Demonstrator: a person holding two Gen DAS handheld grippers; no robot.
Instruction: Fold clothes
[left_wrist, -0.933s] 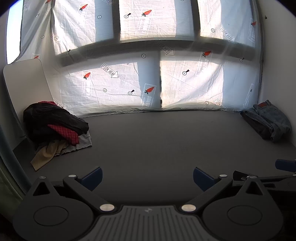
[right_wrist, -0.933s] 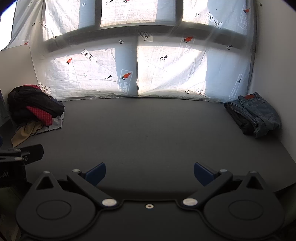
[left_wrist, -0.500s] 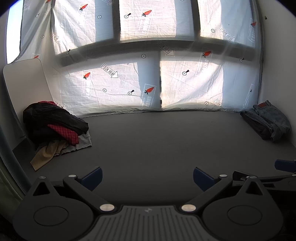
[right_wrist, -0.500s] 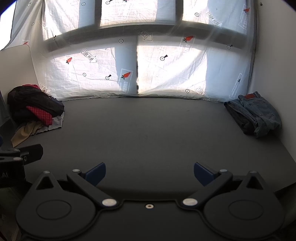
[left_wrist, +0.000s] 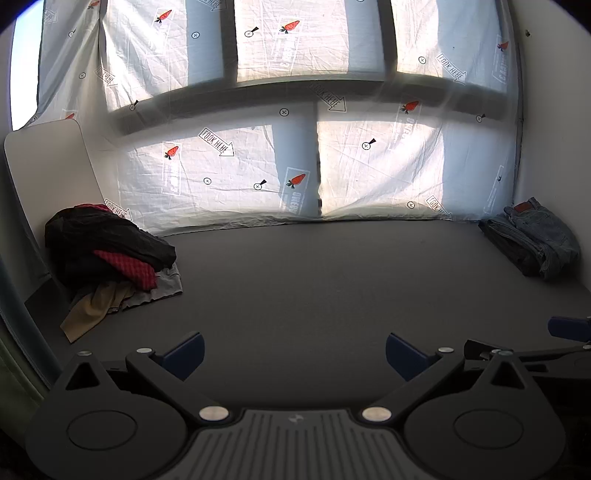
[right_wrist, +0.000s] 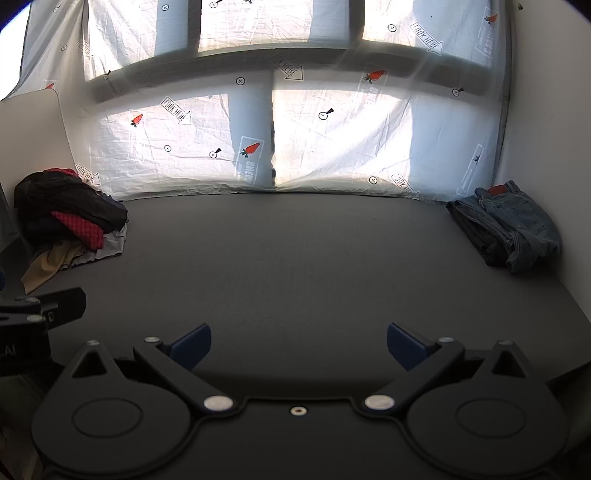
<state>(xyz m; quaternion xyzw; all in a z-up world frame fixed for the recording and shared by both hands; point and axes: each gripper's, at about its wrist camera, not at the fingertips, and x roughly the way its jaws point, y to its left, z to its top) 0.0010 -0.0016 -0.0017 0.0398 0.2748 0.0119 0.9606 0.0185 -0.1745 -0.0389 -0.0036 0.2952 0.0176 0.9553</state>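
A heap of unfolded clothes in black, red, grey and tan lies at the far left of the dark table; the right wrist view also has this heap. Folded blue jeans rest at the far right corner, jeans in the other view too. My left gripper hovers open over the table's near edge, nothing between its blue pads. My right gripper is likewise open with nothing in it, well short of both piles.
A white printed sheet hangs over the window behind the table. A white panel stands at the far left, a white wall at the right. The other gripper's tip shows at each view's side.
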